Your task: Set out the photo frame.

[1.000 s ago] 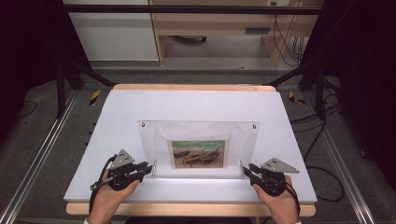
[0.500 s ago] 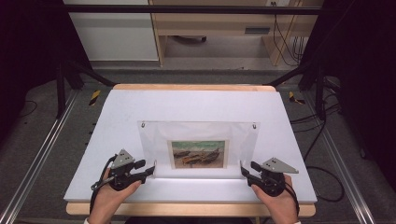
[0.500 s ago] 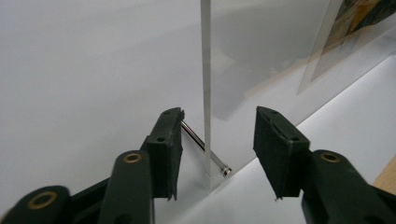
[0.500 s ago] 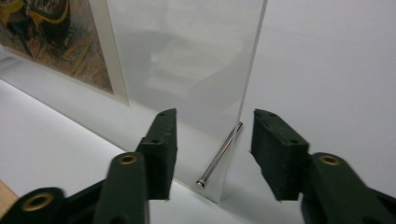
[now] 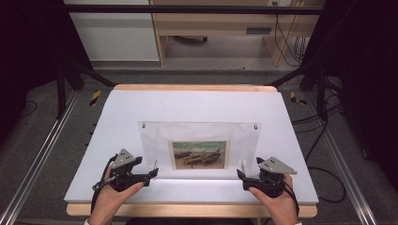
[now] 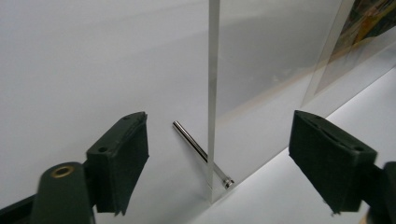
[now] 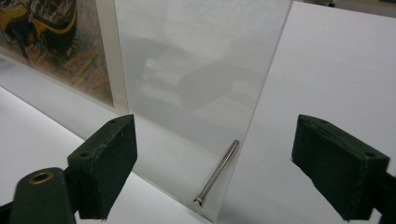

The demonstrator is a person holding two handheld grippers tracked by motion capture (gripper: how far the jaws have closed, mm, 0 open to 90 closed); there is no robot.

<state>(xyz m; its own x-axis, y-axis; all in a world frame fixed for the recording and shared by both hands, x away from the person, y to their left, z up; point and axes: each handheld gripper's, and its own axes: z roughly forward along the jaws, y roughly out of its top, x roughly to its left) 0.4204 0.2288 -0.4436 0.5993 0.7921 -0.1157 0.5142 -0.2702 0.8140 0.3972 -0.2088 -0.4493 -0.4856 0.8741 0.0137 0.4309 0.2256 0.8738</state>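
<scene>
Acrylic frame (image 5: 199, 145) upright, far pins hidden | left gripper (image 5: 151, 172), right gripper (image 5: 241, 176): jaws just opened, holding nothing

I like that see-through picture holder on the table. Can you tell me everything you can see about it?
The clear picture frame looks like acrylic: flat transparent sheets standing upright on the white table. A small painting of boats sits in its lower middle. Small metal fittings mark the top corners, and a thin metal pin pokes out behind each bottom corner as a leg. The left hand-held gripper and right hand-held gripper have just opened; each bottom corner stands between open jaws, untouched.
</scene>
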